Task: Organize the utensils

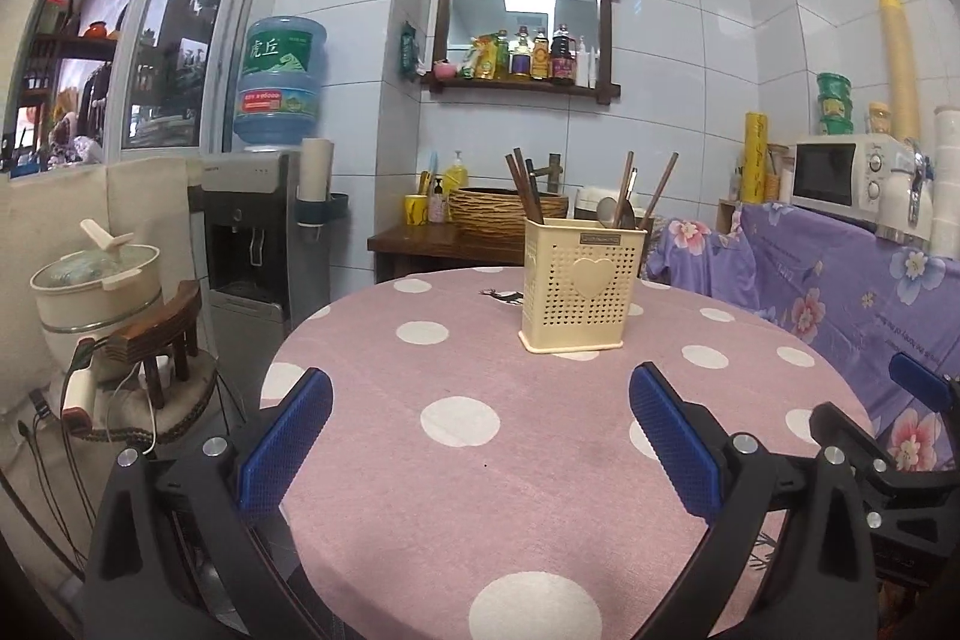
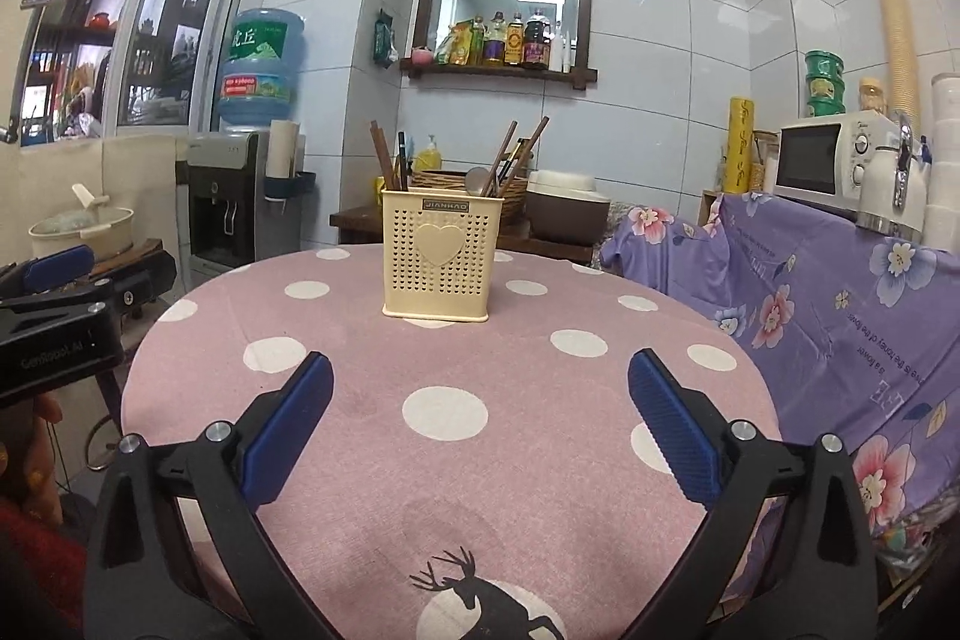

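Note:
A cream perforated utensil holder (image 1: 576, 283) with a heart on its front stands on the round pink polka-dot table (image 1: 510, 460). It holds brown chopsticks (image 1: 525, 187) on its left side and chopsticks with a metal spoon (image 1: 607, 211) on its right. In the right wrist view the holder (image 2: 438, 259) stands at the table's far middle. My left gripper (image 1: 480, 424) is open and empty above the table's near side. My right gripper (image 2: 480, 412) is open and empty, well short of the holder. The right gripper shows at the left view's right edge (image 1: 918, 382).
A water dispenser (image 1: 264, 232) and a pot on a stool (image 1: 96, 280) stand left of the table. A purple floral cloth (image 2: 840, 310) covers a counter on the right, with a microwave (image 2: 822, 160) on it. A wooden side table with a basket (image 1: 504, 214) is behind.

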{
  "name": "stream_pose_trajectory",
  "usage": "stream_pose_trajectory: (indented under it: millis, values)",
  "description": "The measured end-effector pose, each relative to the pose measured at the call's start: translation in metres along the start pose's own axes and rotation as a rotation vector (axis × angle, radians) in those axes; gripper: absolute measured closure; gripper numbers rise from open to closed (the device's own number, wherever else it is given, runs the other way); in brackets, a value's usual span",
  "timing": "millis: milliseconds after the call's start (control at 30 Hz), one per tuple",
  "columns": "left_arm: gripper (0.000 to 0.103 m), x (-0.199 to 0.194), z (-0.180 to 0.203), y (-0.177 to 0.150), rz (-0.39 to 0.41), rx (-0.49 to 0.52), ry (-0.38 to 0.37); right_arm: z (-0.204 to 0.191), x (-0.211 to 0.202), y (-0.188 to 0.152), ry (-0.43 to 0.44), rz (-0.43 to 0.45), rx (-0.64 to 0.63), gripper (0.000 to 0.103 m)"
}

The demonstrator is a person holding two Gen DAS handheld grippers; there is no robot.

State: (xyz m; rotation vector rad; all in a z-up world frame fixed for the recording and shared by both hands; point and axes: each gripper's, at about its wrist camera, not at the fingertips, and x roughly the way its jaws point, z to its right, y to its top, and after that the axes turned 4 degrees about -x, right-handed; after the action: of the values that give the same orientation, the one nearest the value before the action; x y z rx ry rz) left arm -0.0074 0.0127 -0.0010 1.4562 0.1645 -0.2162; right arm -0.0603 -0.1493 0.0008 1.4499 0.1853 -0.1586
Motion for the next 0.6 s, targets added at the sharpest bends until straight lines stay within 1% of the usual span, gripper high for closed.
stream_pose_trajectory:
  millis: [200,500,600]
  values:
    - [0.005,-0.0073,0.0021,0.0004,0.026,0.019,-0.003,0.0000,-0.0073,0.0039,-0.008,0.028,-0.006,0.006]
    - [0.005,-0.0079,0.0011,-0.0001,0.018,0.004,0.002,0.0005,-0.0091,0.0057,-0.015,0.037,-0.004,0.006]
    - [0.005,-0.0065,0.0016,-0.0015,0.003,0.005,-0.007,0.0005,-0.0086,0.0059,-0.015,0.035,-0.004,0.006]
